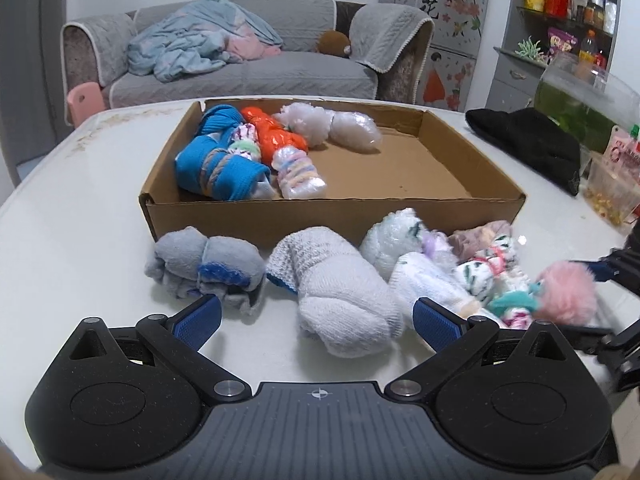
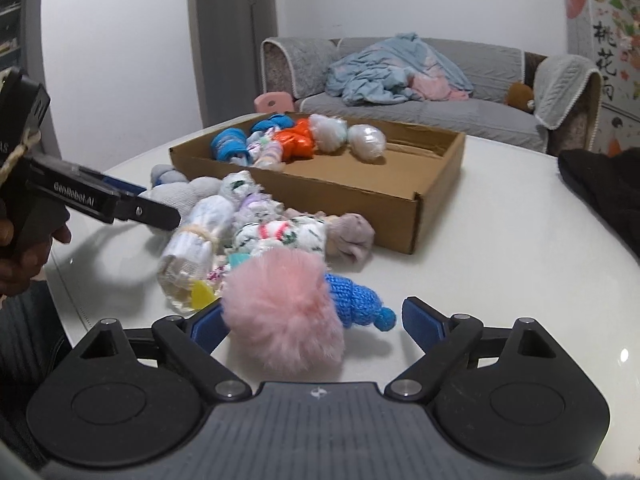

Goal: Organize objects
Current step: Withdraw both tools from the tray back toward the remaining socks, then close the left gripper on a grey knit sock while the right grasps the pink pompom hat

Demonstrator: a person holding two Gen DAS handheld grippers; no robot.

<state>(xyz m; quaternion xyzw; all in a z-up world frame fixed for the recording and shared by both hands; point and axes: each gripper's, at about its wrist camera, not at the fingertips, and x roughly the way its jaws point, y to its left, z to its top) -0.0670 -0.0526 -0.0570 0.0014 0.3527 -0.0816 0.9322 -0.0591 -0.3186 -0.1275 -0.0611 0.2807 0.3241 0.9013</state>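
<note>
A shallow cardboard box [image 1: 336, 210] [image 2: 360, 196] on the white table [image 1: 80, 240] holds several rolled socks: blue, orange, white and pastel. More rolls lie in a row in front of it. My left gripper [image 1: 316, 302] [image 2: 160, 202] is open around a white-grey rolled sock [image 1: 344, 304], with neither pad pressing on it. A grey-blue roll [image 1: 204, 264] lies just to its left. My right gripper [image 2: 312, 316] [image 1: 588, 300] is open around a fluffy pink pompom [image 2: 284, 312] [image 1: 560, 292] joined to a blue knitted piece [image 2: 356, 302]. Its left pad is at the fur and its right pad stands apart.
A black cloth [image 1: 532, 144] lies at the table's right. A glass tank [image 1: 580, 96] and a clear snack tub [image 1: 608, 196] stand beyond the cloth. A person's hand [image 2: 24, 248] holds the left gripper. A grey sofa [image 1: 240, 68] and a pink chair back [image 1: 84, 100] stand behind the table.
</note>
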